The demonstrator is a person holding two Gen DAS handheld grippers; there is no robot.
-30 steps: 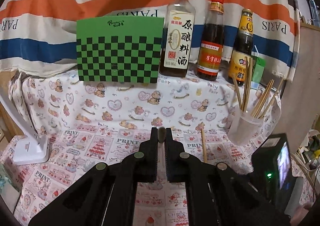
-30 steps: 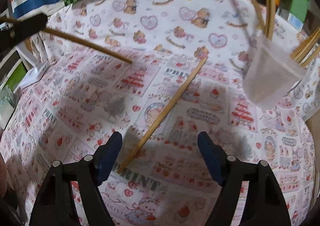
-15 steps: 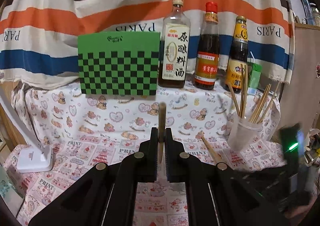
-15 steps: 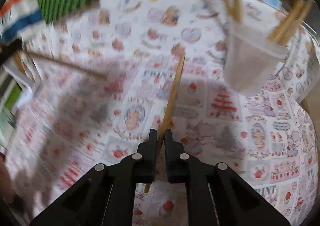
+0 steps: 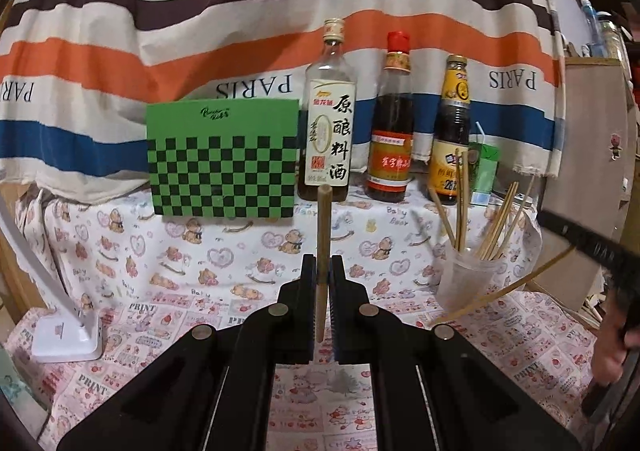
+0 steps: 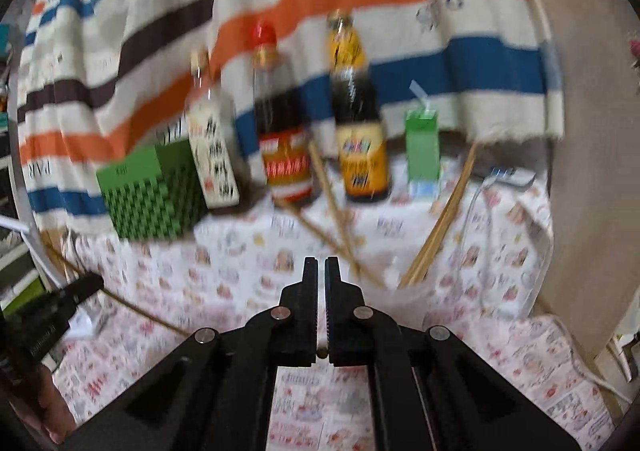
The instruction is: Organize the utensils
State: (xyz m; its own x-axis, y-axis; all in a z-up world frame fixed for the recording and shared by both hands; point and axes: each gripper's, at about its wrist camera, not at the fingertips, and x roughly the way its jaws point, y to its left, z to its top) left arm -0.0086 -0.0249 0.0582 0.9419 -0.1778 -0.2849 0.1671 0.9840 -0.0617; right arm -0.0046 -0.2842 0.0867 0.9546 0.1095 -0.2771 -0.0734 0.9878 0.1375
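My left gripper (image 5: 322, 271) is shut on a wooden chopstick (image 5: 323, 235) that points up and away, held above the table. A clear plastic cup (image 5: 466, 277) with several chopsticks stands to its right. My right gripper (image 6: 321, 271) is shut on a second chopstick, whose end shows between the jaws (image 6: 322, 352). In the left wrist view the right gripper (image 5: 592, 247) holds that chopstick (image 5: 500, 291) slanting down past the cup. In the blurred right wrist view the cup (image 6: 396, 299) sits just right of my fingertips, and the left gripper (image 6: 60, 303) with its chopstick (image 6: 132, 305) is at far left.
Three sauce bottles (image 5: 390, 119) and a green carton (image 5: 484, 171) stand along the back by a green checkered board (image 5: 224, 159). A white lamp base (image 5: 66, 335) sits at the left. A white cable (image 6: 476, 211) lies at the right. A striped cloth hangs behind.
My right gripper closed on the chopstick that lay on the table and lifted it, swinging up toward the cup. My left gripper rose with its chopstick.
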